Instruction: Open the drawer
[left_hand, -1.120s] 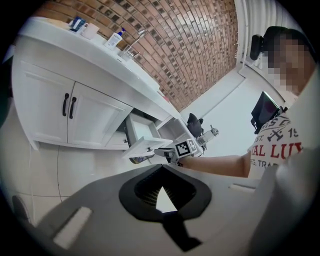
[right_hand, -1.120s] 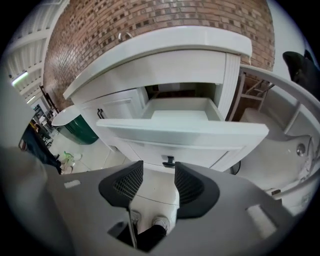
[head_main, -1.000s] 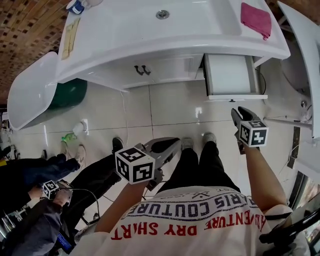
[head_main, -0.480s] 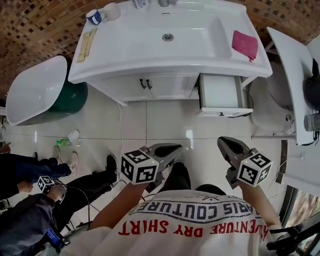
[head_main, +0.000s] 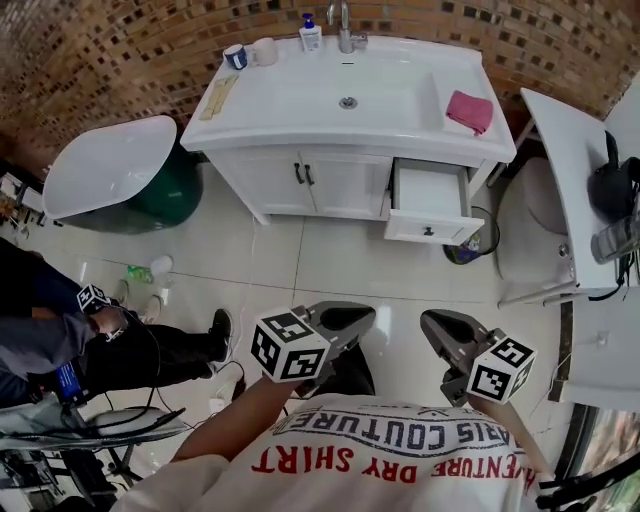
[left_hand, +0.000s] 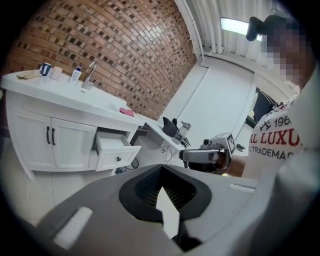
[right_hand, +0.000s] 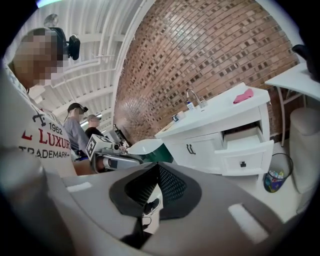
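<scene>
Only the gripper views show the left gripper (left_hand: 162, 169) and right gripper (right_hand: 157, 167) with jaws closed, empty; the drawer (head_main: 430, 205) stands open.

All views toward distant drawer (head_main: 430, 205)

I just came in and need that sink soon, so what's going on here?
A person stands back from the white vanity, holding a gripper in each hand. The drawer at the vanity's right end is pulled out, so the opening looks done. The left gripper and right gripper are held low near the person's body, well short of the vanity, both with jaws together and nothing between them.
</scene>
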